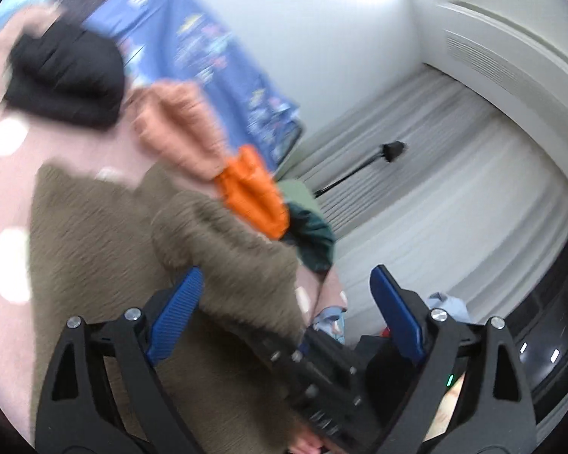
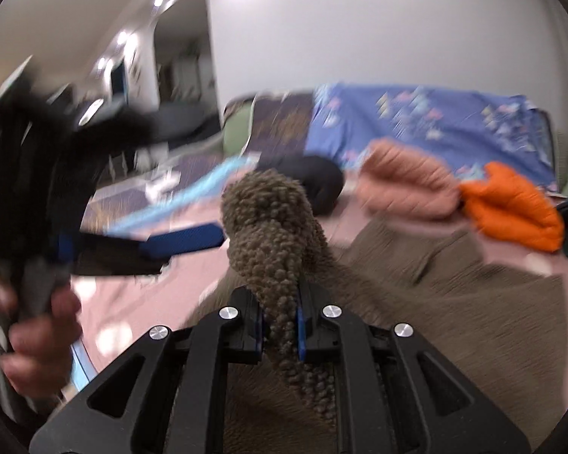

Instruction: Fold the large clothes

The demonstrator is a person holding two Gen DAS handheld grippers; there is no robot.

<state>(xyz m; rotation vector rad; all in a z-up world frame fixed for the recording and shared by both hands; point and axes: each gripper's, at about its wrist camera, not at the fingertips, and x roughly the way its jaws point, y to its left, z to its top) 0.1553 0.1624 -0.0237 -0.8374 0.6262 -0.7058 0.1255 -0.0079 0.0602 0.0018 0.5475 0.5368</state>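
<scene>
A large brown fleece garment (image 1: 132, 249) lies spread on a pink bedspread with white dots (image 1: 3, 196). In the left wrist view my left gripper (image 1: 287, 276) hangs over the garment's edge, jaws wide open, with no cloth pinched between the blue pads. My right gripper (image 2: 280, 302) is shut on a bunched fold of the brown garment (image 2: 272, 227), which stands up between its pads. The right gripper's black body (image 1: 322, 370) shows low in the left view. One blue finger (image 2: 185, 240) of the left gripper, held by a hand (image 2: 38, 340), shows at the left of the right view.
Beyond the brown garment lie a black garment (image 1: 64, 79), a peach fleece (image 1: 178, 125), an orange puffy piece (image 1: 252, 196) and a dark green one (image 1: 310, 238). A blue patterned sheet (image 2: 416, 128) lies behind them. White striped fabric (image 1: 454, 208) hangs at the right.
</scene>
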